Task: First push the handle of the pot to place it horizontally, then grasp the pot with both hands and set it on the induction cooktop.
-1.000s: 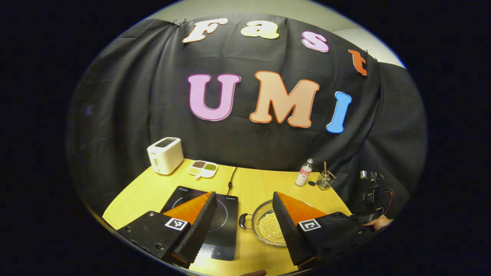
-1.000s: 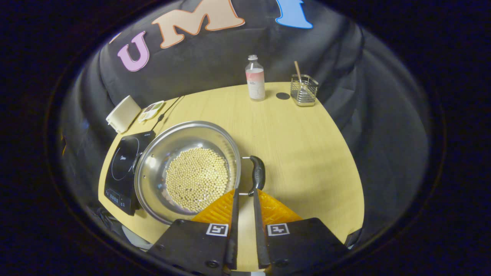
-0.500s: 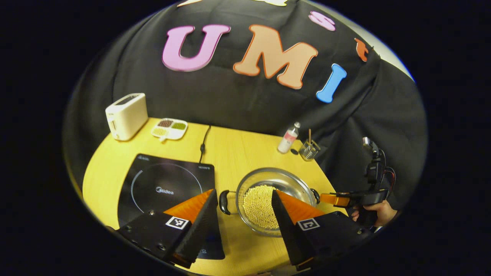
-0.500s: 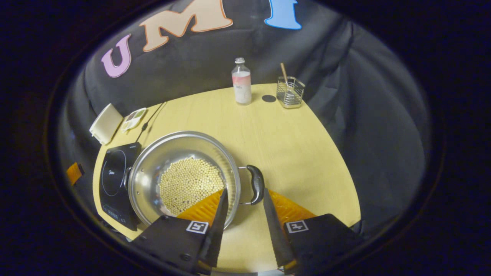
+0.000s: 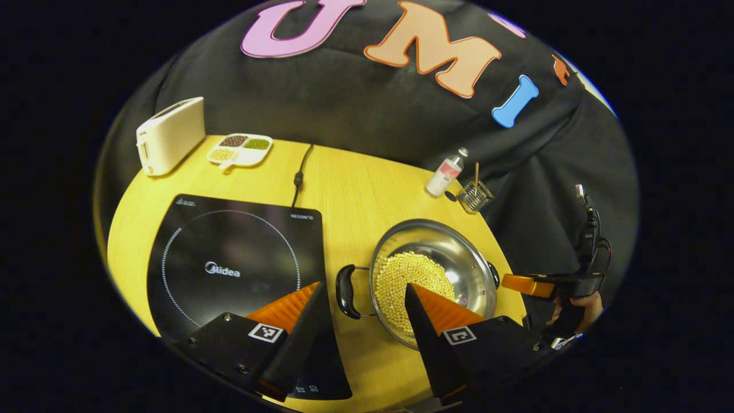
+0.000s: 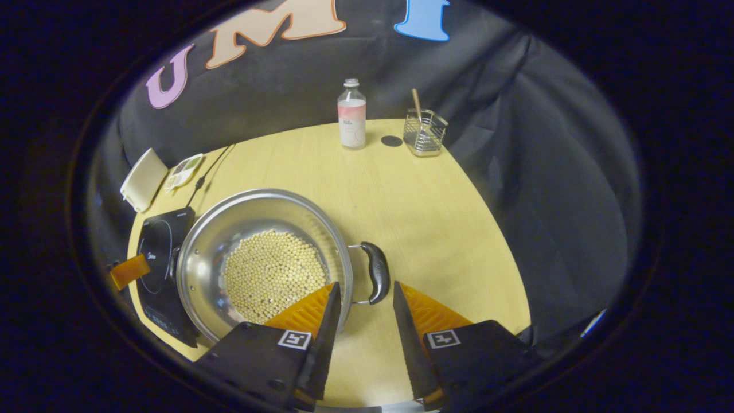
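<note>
Since a second ago: left gripper dropped lower toward the counter, now spread wide with the pot's left handle between its fingers, untouched; right gripper gone from nearly pressed together at the right handle to spread apart, that handle just ahead in the gap, not gripped. Pot of pale beans resting on the counter just right of the cooktop, not on it. Toaster, divided dish, bottle and wire holder along the far edge.
</note>
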A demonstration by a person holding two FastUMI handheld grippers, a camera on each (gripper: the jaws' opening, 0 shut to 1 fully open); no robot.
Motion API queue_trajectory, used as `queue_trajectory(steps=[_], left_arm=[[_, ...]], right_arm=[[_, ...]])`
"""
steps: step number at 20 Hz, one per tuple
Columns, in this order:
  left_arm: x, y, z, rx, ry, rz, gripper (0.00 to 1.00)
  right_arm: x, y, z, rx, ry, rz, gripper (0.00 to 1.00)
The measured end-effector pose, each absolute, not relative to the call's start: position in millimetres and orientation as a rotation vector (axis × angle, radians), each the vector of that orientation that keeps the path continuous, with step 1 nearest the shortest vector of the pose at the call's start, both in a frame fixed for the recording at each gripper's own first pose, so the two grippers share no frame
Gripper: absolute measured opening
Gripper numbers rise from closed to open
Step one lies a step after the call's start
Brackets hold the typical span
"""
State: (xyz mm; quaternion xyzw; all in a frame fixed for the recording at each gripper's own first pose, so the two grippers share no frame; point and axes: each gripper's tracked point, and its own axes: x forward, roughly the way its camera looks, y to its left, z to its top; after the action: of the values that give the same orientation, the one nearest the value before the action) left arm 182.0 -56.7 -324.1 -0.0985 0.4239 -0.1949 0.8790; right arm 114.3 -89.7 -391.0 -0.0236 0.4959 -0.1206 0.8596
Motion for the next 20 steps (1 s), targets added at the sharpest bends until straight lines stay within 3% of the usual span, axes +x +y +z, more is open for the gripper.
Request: queue_trajectory(steps=[6,7,8,9,10,14,18,19,20], left_arm=[[195,-67,-356,-0.188,0.960,-0.385,0.86],[197,-65,-361,-0.173,0.972,-0.373,0.86],[201,-66,-360,-0.163,0.960,-0.371,0.86],[205,-67,-361,-0.155,0.958,-0.370,0.86],[206,-66,-364,-0.142,0.965,-0.367,0.85],[189,-72,-389,-0.181,1.097,-0.344,0.85],[200,-76,-396,-0.142,1.090,-0.348,0.84],[204,-76,-398,-0.130,1.092,-0.356,0.89],[205,-76,-399,-0.119,1.095,-0.364,0.80]], right_arm=[[128,-100,-421,-0.066,1.114,-0.238,0.55],[132,-102,-422,-0.077,1.107,-0.230,0.59],[134,-102,-426,-0.079,1.117,-0.224,0.55],[130,-103,-430,-0.084,1.132,-0.211,0.57],[131,-104,-433,-0.085,1.140,-0.201,0.65],[142,-104,-442,-0.047,1.145,-0.181,0.66],[142,-107,-453,-0.026,1.174,-0.149,0.66],[143,-108,-455,-0.011,1.182,-0.143,0.67],[144,-109,-458,0.009,1.192,-0.139,0.66]])
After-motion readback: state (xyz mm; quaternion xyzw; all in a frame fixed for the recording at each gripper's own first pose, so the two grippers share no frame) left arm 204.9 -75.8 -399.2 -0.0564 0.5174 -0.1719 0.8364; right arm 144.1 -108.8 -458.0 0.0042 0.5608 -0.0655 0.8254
